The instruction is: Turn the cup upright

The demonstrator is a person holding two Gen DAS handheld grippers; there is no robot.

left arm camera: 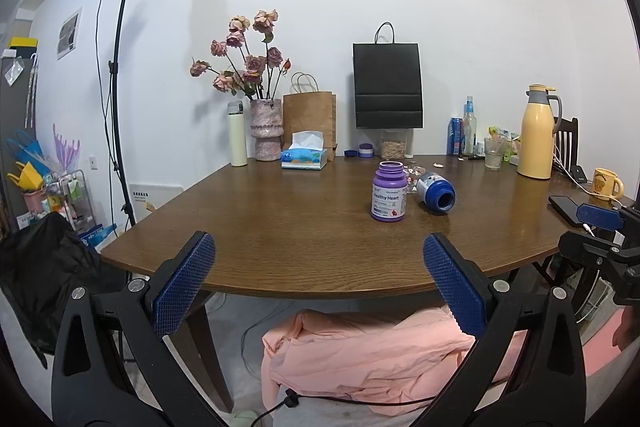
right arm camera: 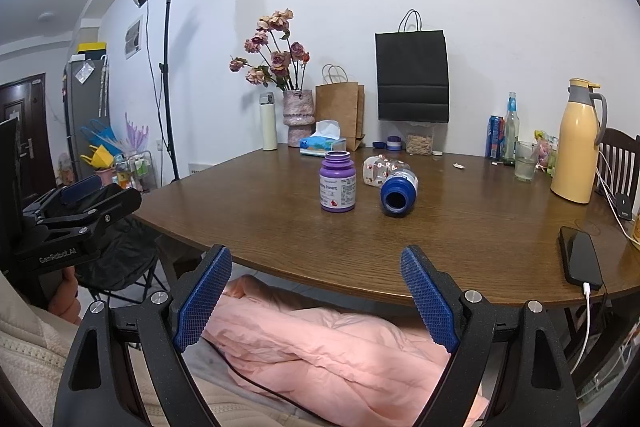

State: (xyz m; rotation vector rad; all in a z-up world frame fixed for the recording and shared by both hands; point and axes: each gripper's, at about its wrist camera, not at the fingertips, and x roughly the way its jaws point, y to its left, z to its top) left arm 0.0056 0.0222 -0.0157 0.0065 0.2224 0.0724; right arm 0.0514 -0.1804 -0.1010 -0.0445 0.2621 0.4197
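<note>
A clear glass cup with a red pattern (right arm camera: 376, 169) lies on its side on the brown table (right arm camera: 460, 247), just behind a blue bottle (right arm camera: 398, 193) that also lies on its side, its open mouth toward me. In the left wrist view the cup (left arm camera: 414, 173) is mostly hidden behind the blue bottle (left arm camera: 436, 191). A purple bottle (right arm camera: 337, 187) stands upright left of them. My left gripper (left arm camera: 318, 247) and my right gripper (right arm camera: 316, 255) are both open and hold nothing. Both hover at the table's near edge, well short of the cup.
Along the back of the table stand a tissue box (left arm camera: 304, 157), a vase of flowers (left arm camera: 266, 129), paper bags, a drinking glass (right arm camera: 525, 161) and a yellow jug (right arm camera: 576, 143). A phone on a cable (right arm camera: 580, 261) lies at the right edge. Pink fabric (right arm camera: 340, 343) lies below the table.
</note>
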